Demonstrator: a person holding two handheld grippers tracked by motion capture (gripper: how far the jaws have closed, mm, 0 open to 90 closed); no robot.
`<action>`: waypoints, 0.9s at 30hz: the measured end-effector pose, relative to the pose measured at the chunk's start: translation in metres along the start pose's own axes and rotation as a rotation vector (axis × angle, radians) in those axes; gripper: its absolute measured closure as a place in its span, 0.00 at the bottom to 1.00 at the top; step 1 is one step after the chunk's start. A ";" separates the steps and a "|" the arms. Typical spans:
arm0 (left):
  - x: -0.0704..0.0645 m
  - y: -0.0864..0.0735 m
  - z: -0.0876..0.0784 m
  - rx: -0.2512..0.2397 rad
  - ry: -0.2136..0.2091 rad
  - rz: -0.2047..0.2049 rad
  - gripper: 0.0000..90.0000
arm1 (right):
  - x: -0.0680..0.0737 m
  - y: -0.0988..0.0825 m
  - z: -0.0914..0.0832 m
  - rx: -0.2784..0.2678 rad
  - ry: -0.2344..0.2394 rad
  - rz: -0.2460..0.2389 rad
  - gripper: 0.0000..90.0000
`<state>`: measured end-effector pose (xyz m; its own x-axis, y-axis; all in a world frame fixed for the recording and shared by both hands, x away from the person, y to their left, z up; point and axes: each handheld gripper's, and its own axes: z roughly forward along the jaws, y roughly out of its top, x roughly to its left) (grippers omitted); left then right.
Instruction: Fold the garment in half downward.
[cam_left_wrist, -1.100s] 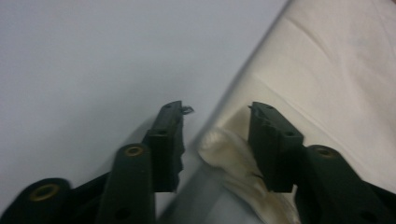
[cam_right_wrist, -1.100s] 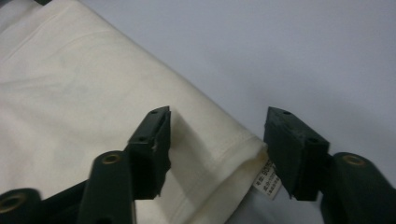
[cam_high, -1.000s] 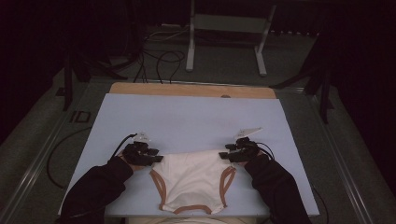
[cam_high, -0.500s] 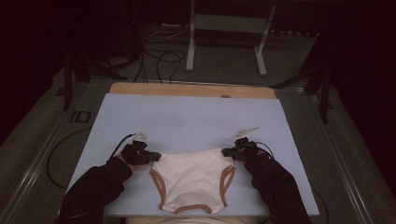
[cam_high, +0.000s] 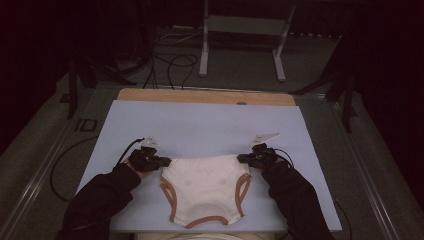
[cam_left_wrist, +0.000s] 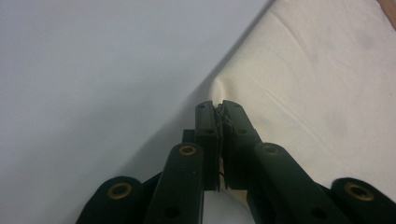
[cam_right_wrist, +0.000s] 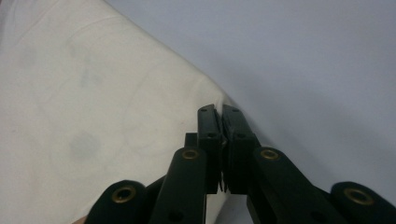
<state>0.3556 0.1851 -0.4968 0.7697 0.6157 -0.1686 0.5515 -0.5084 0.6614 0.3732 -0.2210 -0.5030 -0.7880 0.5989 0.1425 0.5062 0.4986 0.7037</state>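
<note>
Both my grippers, left gripper (cam_left_wrist: 218, 108) and right gripper (cam_right_wrist: 219, 111), just clamped tight on bodysuit (cam_high: 204, 186) corners; thin bite at jaw tips, uneven pull could slip fabric out.

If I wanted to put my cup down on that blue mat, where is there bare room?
The widest bare patch of the blue mat lies between the cream garment and the wooden strip. Narrower strips run outside each sleeve. It is crowded at the near edge, where the left gripper and right gripper pinch the garment's corners.
</note>
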 end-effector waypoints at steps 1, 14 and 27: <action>0.001 0.001 0.000 -0.005 0.005 -0.004 0.97 | -0.001 0.001 0.000 0.001 -0.001 0.000 0.97; 0.010 0.020 0.001 -0.005 0.062 0.030 0.97 | -0.008 0.006 0.001 -0.005 -0.008 0.024 0.97; 0.024 0.027 0.004 -0.025 0.076 0.012 0.97 | -0.023 0.021 0.012 0.000 -0.024 0.053 0.97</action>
<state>0.3903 0.1841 -0.4856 0.7491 0.6541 -0.1048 0.5334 -0.5017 0.6810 0.4059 -0.2171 -0.4997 -0.7512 0.6396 0.1631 0.5473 0.4655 0.6956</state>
